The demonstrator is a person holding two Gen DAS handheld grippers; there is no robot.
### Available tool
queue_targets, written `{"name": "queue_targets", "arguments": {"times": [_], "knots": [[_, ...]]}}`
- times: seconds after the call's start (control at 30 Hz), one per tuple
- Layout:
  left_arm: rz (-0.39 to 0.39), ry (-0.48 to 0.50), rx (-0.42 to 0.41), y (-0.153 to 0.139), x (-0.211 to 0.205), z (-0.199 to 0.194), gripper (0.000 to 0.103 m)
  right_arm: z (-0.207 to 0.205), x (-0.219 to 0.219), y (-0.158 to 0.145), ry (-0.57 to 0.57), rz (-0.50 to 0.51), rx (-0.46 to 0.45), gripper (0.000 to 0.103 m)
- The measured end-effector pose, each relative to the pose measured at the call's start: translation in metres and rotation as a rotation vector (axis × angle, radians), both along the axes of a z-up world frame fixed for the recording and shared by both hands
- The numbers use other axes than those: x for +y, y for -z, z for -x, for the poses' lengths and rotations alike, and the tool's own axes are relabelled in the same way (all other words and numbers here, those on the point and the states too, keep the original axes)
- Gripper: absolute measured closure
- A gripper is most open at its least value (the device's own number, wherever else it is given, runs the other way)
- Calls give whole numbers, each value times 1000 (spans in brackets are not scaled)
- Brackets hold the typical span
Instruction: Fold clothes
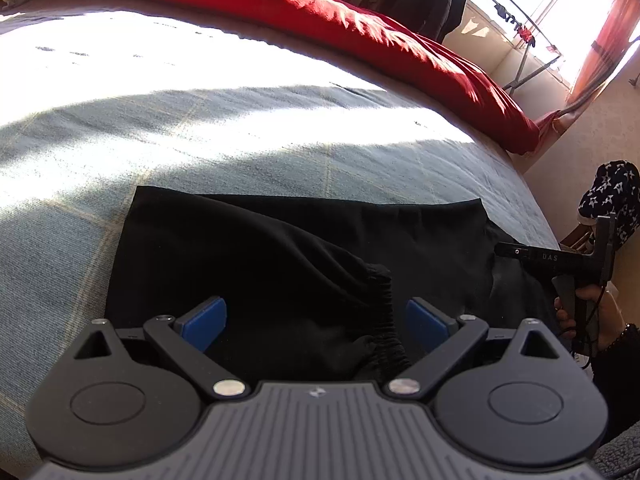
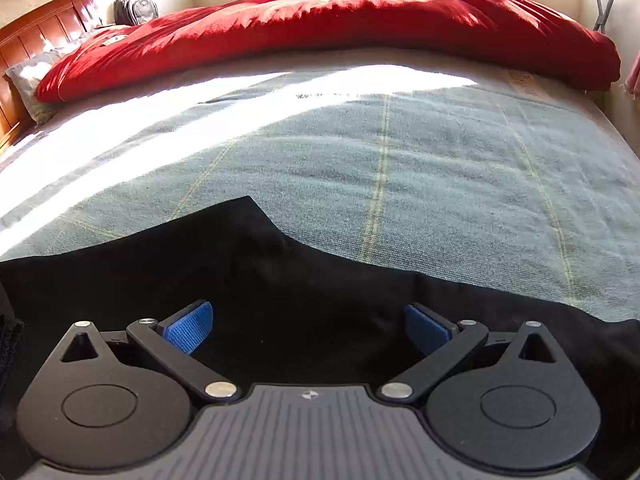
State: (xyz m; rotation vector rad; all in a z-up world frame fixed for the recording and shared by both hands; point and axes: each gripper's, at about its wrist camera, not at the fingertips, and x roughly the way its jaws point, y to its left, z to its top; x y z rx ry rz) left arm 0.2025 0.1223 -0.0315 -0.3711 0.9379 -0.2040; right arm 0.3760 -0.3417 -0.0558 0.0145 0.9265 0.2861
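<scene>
Both grippers spread wide over black trousers (image 1: pixel 260 248) — long axis across the bed (image 2: pixel 400 160).
Left gripper (image 1: pixel 316 320) straddles the elastic waistband (image 1: pixel 380 312); right gripper (image 2: pixel 308 328) holds nothing.

Garment (image 1: pixel 256 264) lies on bed (image 1: pixel 280 140); quilt (image 1: pixel 360 28) perhaps behind.

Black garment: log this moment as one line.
black garment flat on bed | left claw open, over elastic band | right claw open, above garment | nothing gripped
</scene>
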Motion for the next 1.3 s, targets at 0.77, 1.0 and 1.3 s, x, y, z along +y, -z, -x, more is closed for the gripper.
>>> {"name": "queue_targets", "arguments": {"times": [0.77, 1.0, 1.3], "knots": [[-4, -92, 10, 17, 27, 7, 7, -20, 95, -21, -203, -129, 0, 0], [11, -106, -4, 22, 29, 4, 7, -19, 124, -4, -256, -52, 43, 0], [-7, -123, -54, 7, 26, 12, 7, 4, 124, -29, -303, -56, 4, 0]]}}
